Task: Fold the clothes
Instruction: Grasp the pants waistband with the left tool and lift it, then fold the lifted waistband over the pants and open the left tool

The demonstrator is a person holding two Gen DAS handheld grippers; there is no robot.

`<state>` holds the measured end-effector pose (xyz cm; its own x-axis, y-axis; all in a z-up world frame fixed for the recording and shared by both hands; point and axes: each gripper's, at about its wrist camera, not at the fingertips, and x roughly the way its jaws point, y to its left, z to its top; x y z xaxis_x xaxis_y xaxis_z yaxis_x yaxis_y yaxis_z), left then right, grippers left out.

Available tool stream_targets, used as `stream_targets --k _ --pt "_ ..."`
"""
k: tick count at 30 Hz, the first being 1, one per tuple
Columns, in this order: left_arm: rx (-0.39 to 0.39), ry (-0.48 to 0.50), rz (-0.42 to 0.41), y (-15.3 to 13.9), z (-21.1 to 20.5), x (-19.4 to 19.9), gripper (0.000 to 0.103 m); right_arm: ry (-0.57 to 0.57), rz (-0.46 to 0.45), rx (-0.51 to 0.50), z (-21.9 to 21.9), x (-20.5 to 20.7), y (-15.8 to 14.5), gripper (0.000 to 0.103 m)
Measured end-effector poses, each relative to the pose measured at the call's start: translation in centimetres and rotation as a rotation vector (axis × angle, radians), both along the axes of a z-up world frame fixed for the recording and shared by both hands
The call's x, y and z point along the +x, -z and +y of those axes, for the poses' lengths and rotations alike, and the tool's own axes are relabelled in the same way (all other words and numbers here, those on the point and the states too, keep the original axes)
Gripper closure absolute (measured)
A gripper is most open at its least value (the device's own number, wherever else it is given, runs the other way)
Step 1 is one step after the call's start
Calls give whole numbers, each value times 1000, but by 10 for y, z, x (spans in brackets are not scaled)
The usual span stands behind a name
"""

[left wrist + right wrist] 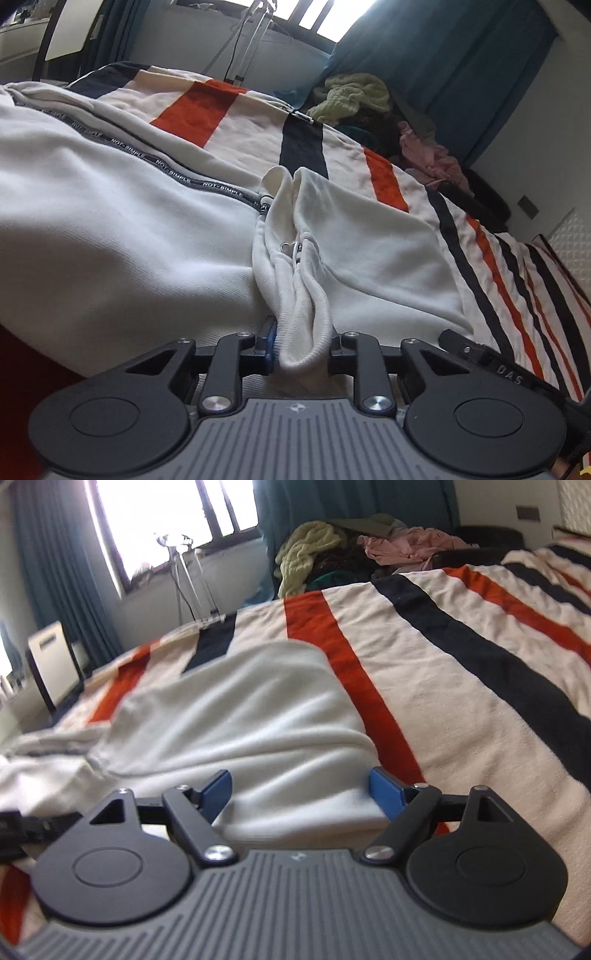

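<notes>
Left wrist view, nearest first: left gripper [301,349] drawn in narrow on a bunched ribbed edge [303,332] of the white hoodie [110,229]; the cloth fills the gap between the pads, pinched. Only a sliver of one blue pad shows, the other is buried behind the fold. Beyond the grip the fabric runs up in folds past small metal eyelets and a cord end; which part of the garment this is, hard to say. A grey tape [173,173] printed "NOT SIMPLE" crosses the garment diagonally, seen from this side only. A black part marked "DAS" pokes in at lower right, cut off by the frame.

Right wrist view: right gripper [301,794] stands wide, blue pads on either side of a smooth fold of the white garment [240,716]. The cloth lies between them, but no pad presses it. Frame slightly blurred; fabric edges soft.

Garment lies spread on the striped blanket [461,672], cream with orange and navy bands, covering the bed.

Farther back, both views: heap of clothes [314,542], yellow-green knit and pink cloth on dark items, lower layers unreadable. Teal curtains [443,55] and a bright window [166,513], blown out. A thin metal stand [188,579] before the window, top lost in glare
</notes>
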<state>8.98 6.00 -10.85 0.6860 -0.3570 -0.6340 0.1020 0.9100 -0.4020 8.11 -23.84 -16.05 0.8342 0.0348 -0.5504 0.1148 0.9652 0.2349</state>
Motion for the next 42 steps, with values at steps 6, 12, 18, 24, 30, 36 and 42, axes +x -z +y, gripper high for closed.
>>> stream_targets --k 6,12,18,24,30,36,42 --pt "-94 -123 42 -17 40 -16 18 10 -4 20 -3 -1 0 19" --pt "-275 -498 119 -32 148 -46 9 26 4 56 -8 -5 -1 20" --pt "-510 -814 107 -3 238 -52 9 35 13 50 -5 -5 -2 19" --pt "-566 -936 7 22 273 -18 38 35 5 17 1 -4 -2 19" --pt "-323 -916 -106 16 274 8 80 -45 -59 -37 18 -8 -9 19" --pt "-173 -881 -195 -6 255 14 91 -101 -20 -101 34 -3 2 19" --pt "68 -816 -369 -63 193 17 91 -101 -15 -79 31 -2 5 19"
